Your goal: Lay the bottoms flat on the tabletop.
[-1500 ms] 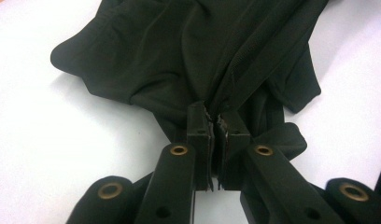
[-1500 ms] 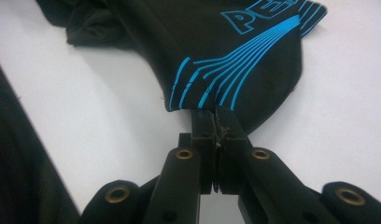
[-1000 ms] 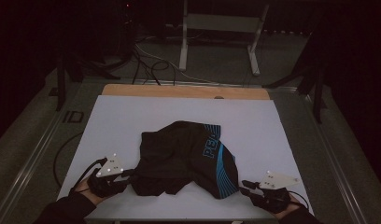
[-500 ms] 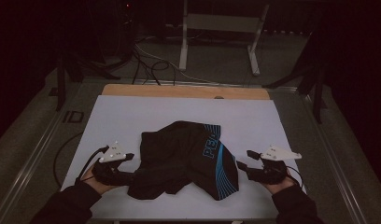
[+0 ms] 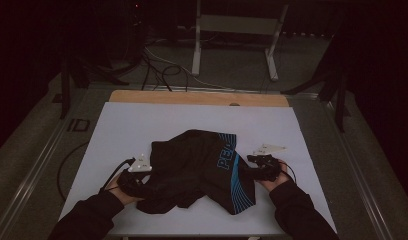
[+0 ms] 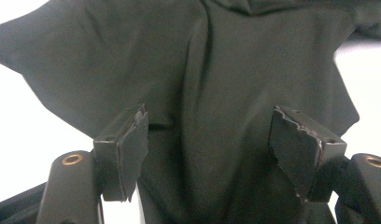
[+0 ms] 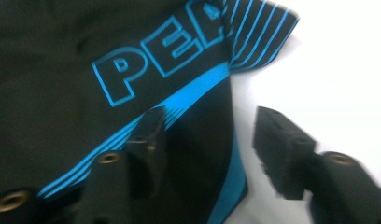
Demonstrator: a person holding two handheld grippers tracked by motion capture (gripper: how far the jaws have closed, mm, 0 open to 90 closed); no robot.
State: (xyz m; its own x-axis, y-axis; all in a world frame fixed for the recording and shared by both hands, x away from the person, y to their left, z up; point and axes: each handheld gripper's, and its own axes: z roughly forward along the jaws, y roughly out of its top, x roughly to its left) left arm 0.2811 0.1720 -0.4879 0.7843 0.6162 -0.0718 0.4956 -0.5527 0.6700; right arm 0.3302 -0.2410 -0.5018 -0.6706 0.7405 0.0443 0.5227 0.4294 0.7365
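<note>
flanking the crumpled black garment point(image 5: 197, 170) on the white table point(image 5: 117, 125), left hand-held gripper point(image 6: 208, 135) and right hand-held gripper point(image 7: 207, 140), both spread

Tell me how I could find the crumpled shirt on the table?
Look at the big white table, near its front edge. The black shirt lies crumpled there between the left gripper and the right gripper. Bright blue stripes and blue outlined letters on it set it apart.

A white table point(image 5: 142, 125) with a wooden strip at its far edge holds one thing. A crumpled black garment point(image 5: 197, 167) with blue stripes and letters lies on its near half.
</note>
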